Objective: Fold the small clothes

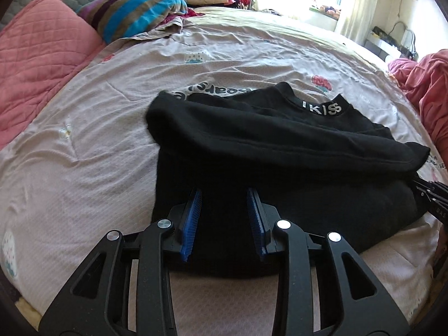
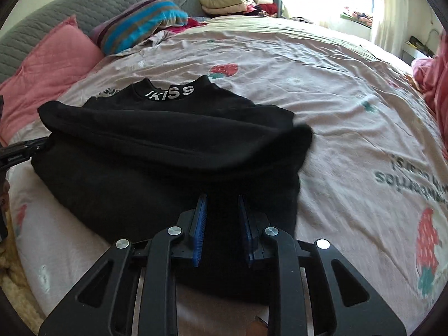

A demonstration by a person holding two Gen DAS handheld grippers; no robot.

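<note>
Grippers come first: the left gripper point(image 1: 224, 218) and the right gripper point(image 2: 222, 224) stand parted over the near hem of the black sweater point(image 1: 252, 151), gripping nothing, probably to take both corners. It lies half-folded on the bed sheet point(image 1: 84, 140).
</note>
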